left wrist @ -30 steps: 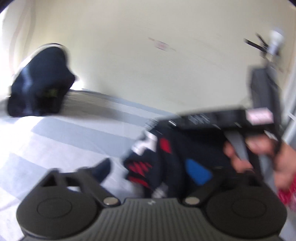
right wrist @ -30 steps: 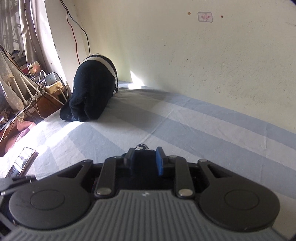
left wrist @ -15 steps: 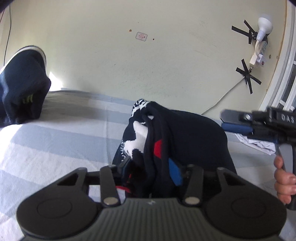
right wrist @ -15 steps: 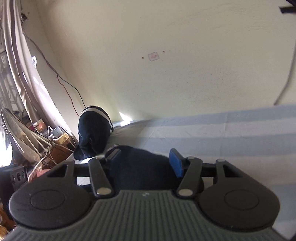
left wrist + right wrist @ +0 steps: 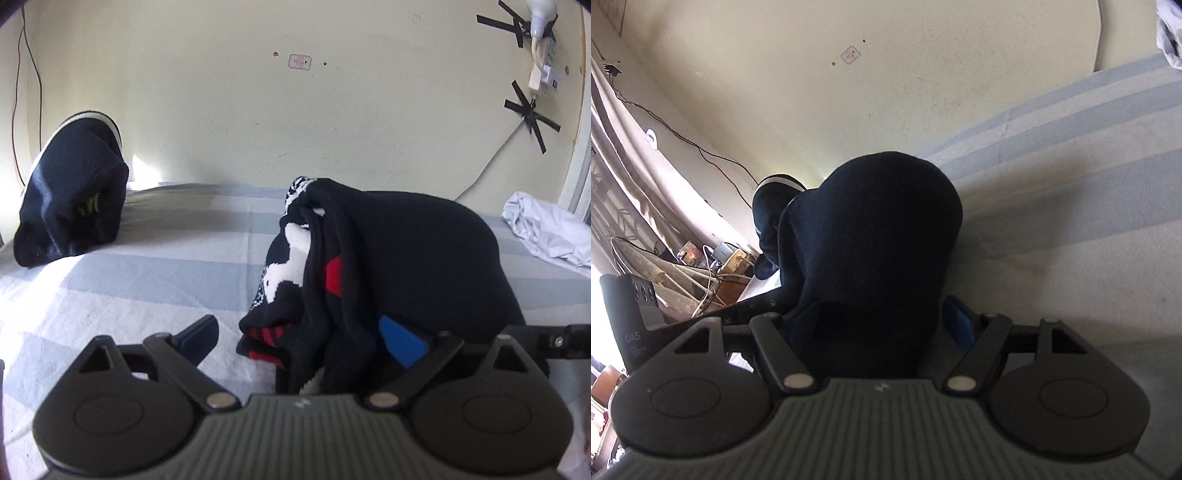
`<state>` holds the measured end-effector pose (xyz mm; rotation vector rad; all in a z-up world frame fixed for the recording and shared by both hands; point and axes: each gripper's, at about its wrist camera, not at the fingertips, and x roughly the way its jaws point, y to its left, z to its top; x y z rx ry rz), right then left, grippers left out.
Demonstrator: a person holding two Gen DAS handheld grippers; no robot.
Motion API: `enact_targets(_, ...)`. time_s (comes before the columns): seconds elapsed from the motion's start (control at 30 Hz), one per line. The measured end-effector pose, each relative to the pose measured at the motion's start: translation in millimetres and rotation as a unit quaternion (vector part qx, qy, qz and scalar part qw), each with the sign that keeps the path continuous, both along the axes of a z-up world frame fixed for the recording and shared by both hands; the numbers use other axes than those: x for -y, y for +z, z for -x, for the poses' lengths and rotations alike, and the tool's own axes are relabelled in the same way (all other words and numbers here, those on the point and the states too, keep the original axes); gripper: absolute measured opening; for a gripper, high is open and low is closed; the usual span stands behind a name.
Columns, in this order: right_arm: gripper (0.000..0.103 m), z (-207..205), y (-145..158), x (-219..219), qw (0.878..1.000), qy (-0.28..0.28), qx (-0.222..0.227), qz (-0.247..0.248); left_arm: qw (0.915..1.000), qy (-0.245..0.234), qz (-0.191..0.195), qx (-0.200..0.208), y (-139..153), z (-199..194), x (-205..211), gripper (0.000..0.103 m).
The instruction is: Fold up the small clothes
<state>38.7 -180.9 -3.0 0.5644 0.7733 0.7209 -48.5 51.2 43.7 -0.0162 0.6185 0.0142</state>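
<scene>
— What is changing now?
— My left hand-held gripper [image 5: 303, 343] is opening again, letting go the dark garment [image 5: 369, 266]; my right hand-held gripper [image 5: 871, 321] is opening around it too.
— Where is it?
— It is resting bunched on the bed [image 5: 147, 266], so I am judging this fold finished.

Open striped bed [image 5: 155, 280] stretches wide on the left, nothing between the near edge and the wall. Straight ahead, the bunched navy garment [image 5: 399, 258] mounds up and fills the middle lane. A second dark garment pile [image 5: 70, 192] blocks the far left corner by the wall. Crumpled white cloth [image 5: 546, 232] crowds the right edge; between it and the mound, only a narrow strip stays free.
</scene>
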Motion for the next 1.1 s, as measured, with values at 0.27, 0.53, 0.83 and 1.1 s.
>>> enact_targets(0.27,0.086,7,1,-7,1.000,0.008,0.021,0.005,0.9991,0.016,-0.036,0.016,-2,6,11,0.103)
enact_targets(0.53,0.087,8,-4,3,1.000,0.002,0.020,-0.009,0.9990,0.019,-0.037,0.017,-2,7,11,0.103)
enact_targets(0.83,0.087,9,-6,8,1.000,0.000,0.020,-0.018,0.9992,0.019,-0.032,0.015,-2,6,10,0.103)
enact_targets(1.1,0.087,10,-6,8,1.000,0.000,0.020,-0.018,0.9993,0.019,-0.028,0.013,-3,6,9,0.103)
